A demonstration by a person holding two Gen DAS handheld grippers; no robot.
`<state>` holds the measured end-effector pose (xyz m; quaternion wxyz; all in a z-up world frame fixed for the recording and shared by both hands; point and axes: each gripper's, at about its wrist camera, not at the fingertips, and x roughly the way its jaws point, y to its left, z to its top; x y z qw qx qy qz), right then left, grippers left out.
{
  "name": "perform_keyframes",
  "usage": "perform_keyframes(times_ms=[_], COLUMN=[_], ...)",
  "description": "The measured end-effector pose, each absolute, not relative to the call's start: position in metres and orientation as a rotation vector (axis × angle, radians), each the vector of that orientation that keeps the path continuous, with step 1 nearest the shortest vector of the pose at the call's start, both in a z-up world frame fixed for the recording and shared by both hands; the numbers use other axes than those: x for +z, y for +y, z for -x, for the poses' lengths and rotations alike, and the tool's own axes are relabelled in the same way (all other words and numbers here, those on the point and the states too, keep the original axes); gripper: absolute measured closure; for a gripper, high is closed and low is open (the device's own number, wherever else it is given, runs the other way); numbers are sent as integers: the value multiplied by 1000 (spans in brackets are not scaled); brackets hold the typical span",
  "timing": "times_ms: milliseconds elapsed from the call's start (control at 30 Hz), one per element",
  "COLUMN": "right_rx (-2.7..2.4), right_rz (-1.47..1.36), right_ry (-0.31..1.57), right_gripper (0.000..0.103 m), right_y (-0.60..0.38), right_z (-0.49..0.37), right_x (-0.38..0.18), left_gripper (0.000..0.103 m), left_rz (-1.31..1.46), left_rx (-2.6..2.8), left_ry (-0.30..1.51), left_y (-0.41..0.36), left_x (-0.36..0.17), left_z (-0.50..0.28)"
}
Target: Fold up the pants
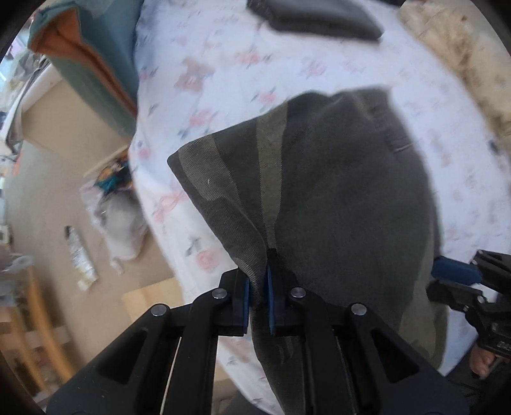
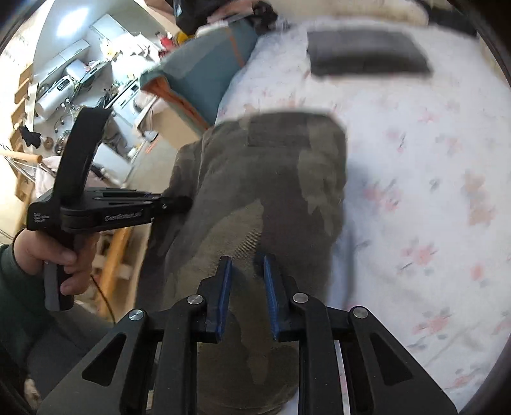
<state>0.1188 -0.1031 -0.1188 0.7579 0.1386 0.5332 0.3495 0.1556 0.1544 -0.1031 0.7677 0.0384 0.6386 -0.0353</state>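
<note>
Camouflage pants (image 1: 335,198) are lying on the floral bedsheet (image 1: 223,73), below the folded dark garment (image 1: 316,16); left gripper (image 1: 257,303) is pinching their raised edge to carry the fold, while right gripper (image 2: 246,297) is hovering over them, fingers parted

pants (image 2: 271,178) on bed (image 2: 431,191); folded garment (image 2: 367,52) behind; cushion (image 2: 204,79) left

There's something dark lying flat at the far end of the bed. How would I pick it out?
Start from the flowered bedsheet. Beyond the camouflage pants lies a folded dark grey cloth: plain, flat and rectangular, without the pants' blotchy pattern.
</note>
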Motion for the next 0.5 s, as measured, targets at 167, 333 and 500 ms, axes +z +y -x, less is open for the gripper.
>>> perform_keyframes(times_ms=[167,333,500], right_rx=[651,629,772], right_rz=[-225,-211,-412], right_ry=[1157,1233,1216], right_gripper=[103,103,74], right_y=[-93,-94,-126], right_z=[-120,-129,-115], right_x=[-144,-146,-121], left_gripper=[78,49,52], left_rz=[-89,-345,-301], left_rx=[38,45,-255], left_ry=[1315,921,1197], left_y=[160,113,72], left_x=[-90,-32,-74], left_z=[-155,-134,-139])
